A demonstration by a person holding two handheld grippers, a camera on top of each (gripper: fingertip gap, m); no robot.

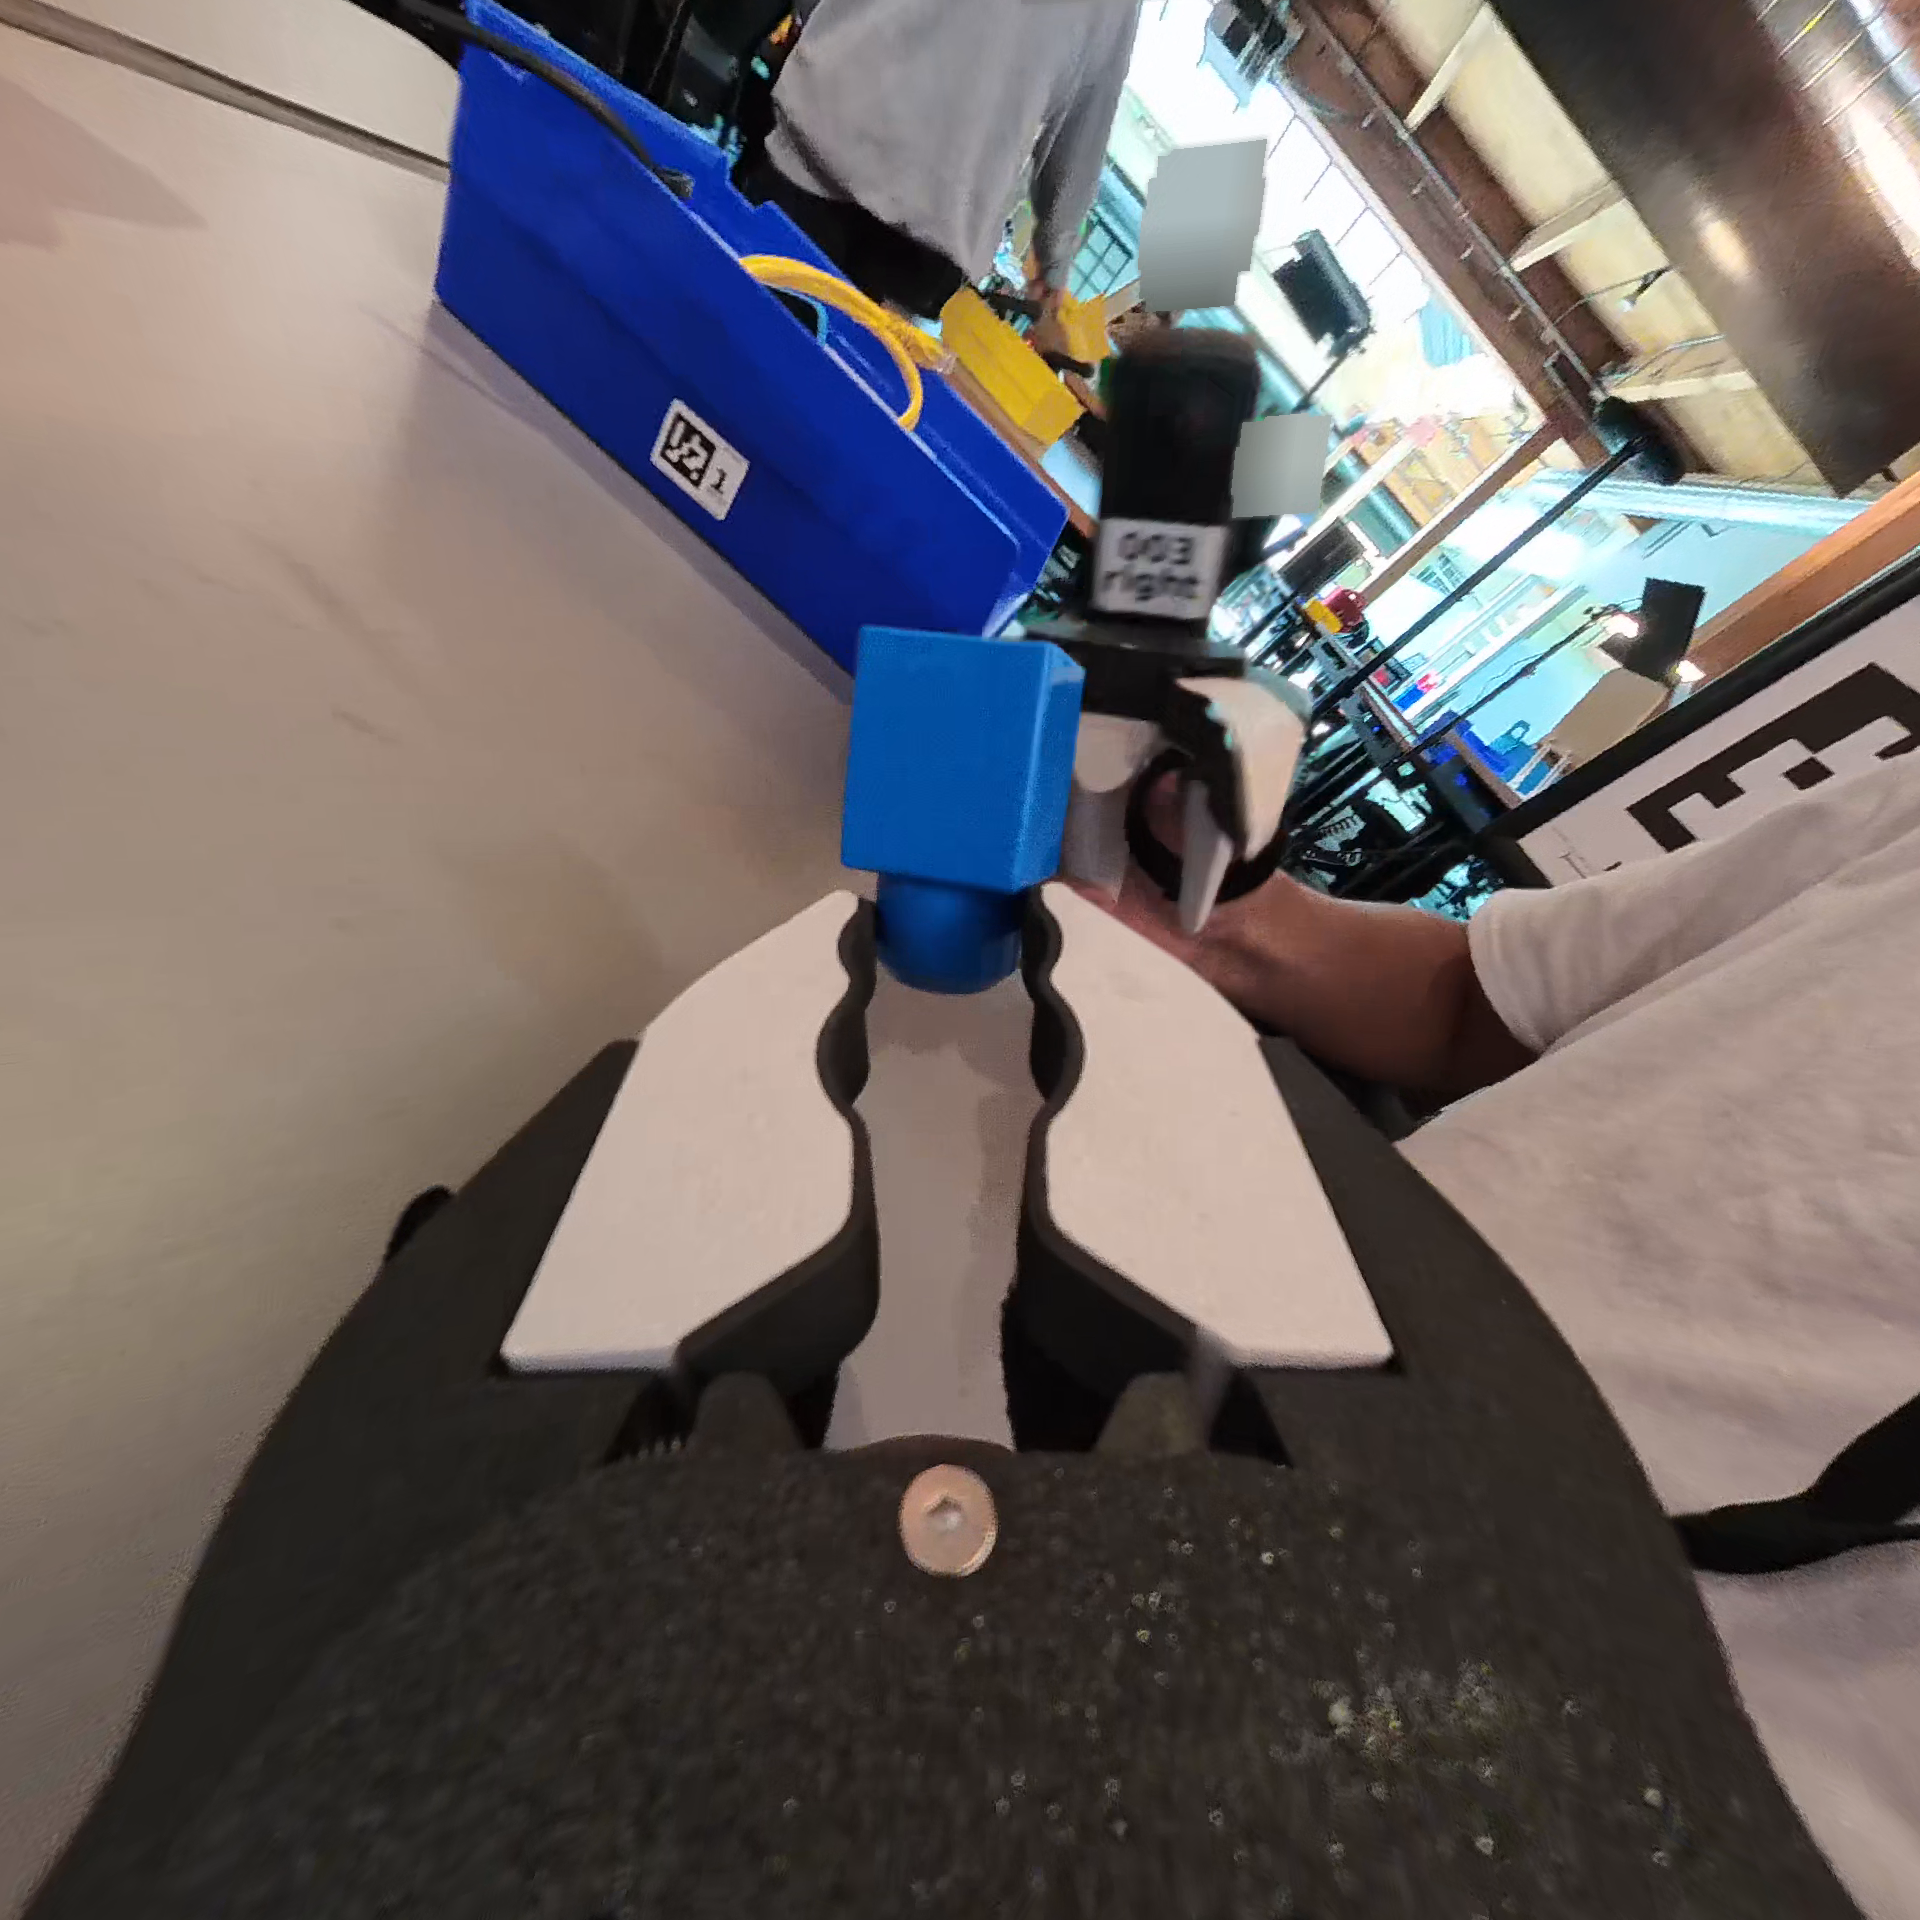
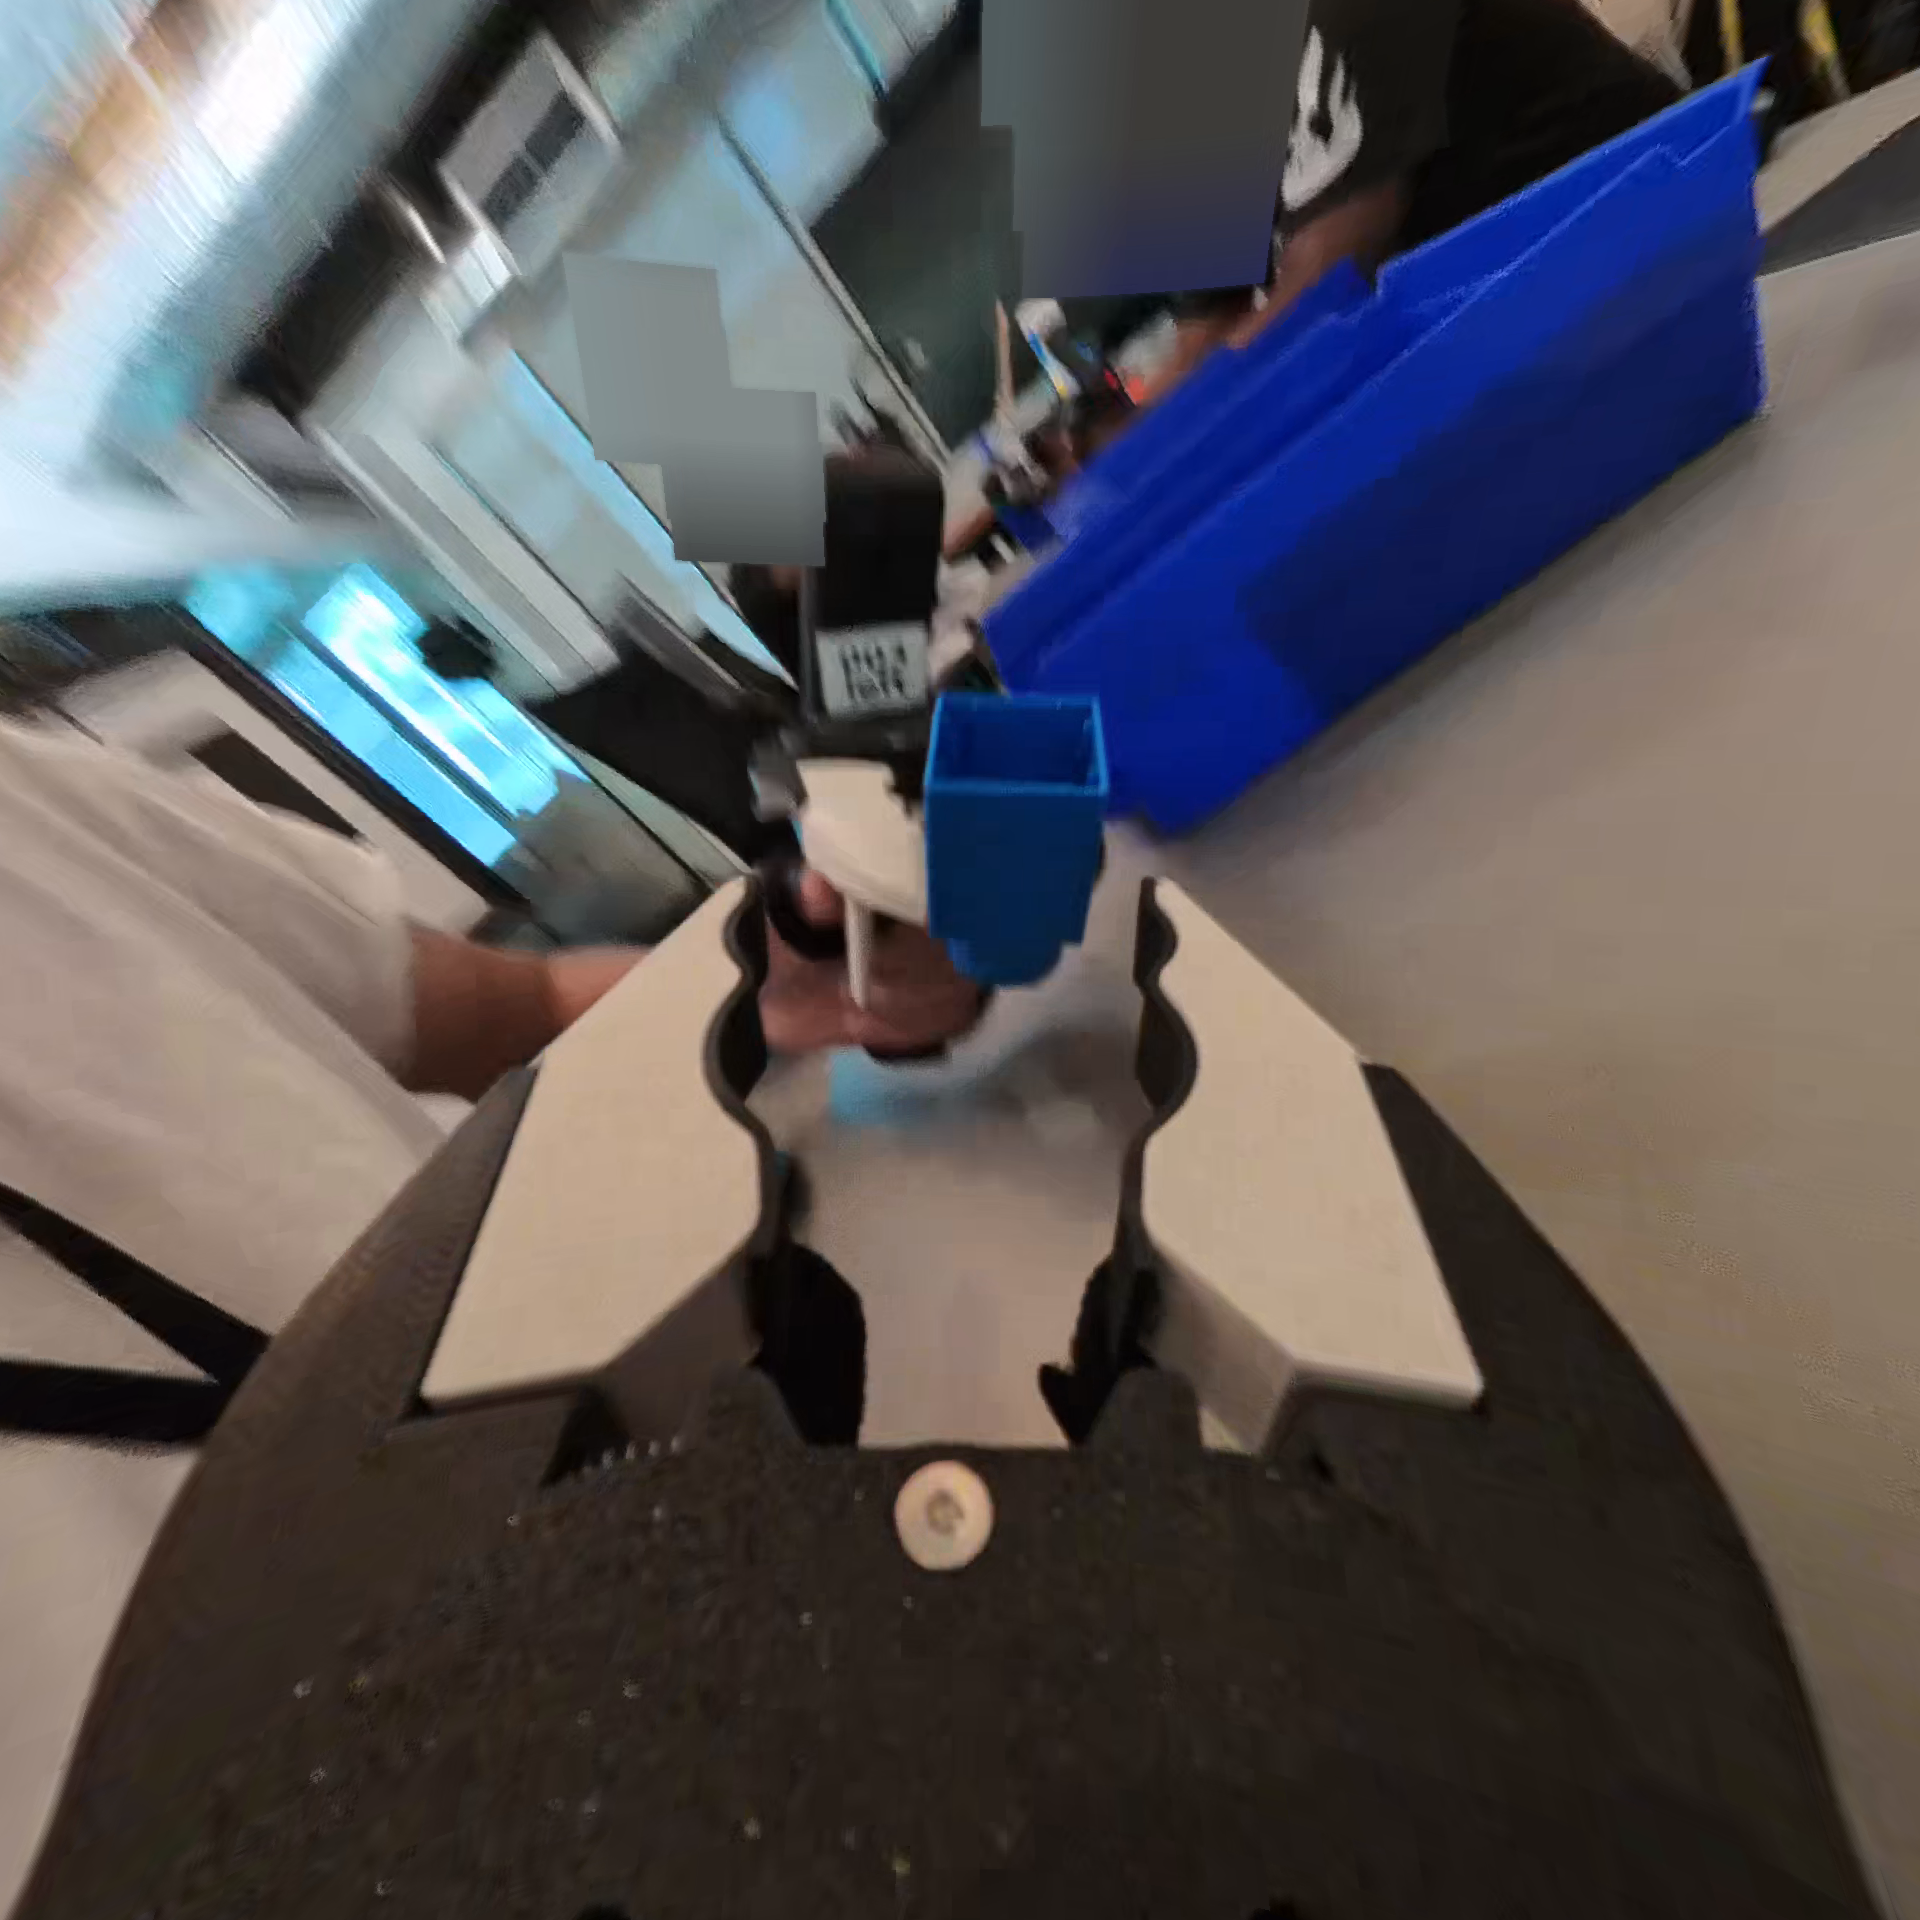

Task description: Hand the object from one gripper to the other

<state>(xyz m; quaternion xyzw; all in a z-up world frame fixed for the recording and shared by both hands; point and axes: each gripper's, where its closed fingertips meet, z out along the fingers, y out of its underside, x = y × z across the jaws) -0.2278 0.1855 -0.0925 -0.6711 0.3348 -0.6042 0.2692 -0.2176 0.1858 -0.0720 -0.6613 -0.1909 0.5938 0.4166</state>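
The object is a blue block (image 1: 956, 769), a square open cup with a rounded knob at one end. My left gripper (image 1: 948, 925) is shut on the knob and holds the block up above the table (image 1: 260, 727). In the left wrist view my right gripper (image 1: 1143, 831) sits just behind and to the right of the block, apart from it. In the right wrist view my right gripper (image 2: 945, 904) is open and empty. The block (image 2: 1013, 831) hangs just beyond its fingertips, nearer the right one. The left gripper's white fingers (image 2: 857, 831) show behind the block.
A long blue bin (image 1: 727, 364) stands on the table behind the block and holds a yellow cable (image 1: 862, 322). It also shows in the right wrist view (image 2: 1403, 499). A person in a grey top (image 1: 935, 104) stands beyond it. My forearm (image 1: 1351, 987) reaches in from the right.
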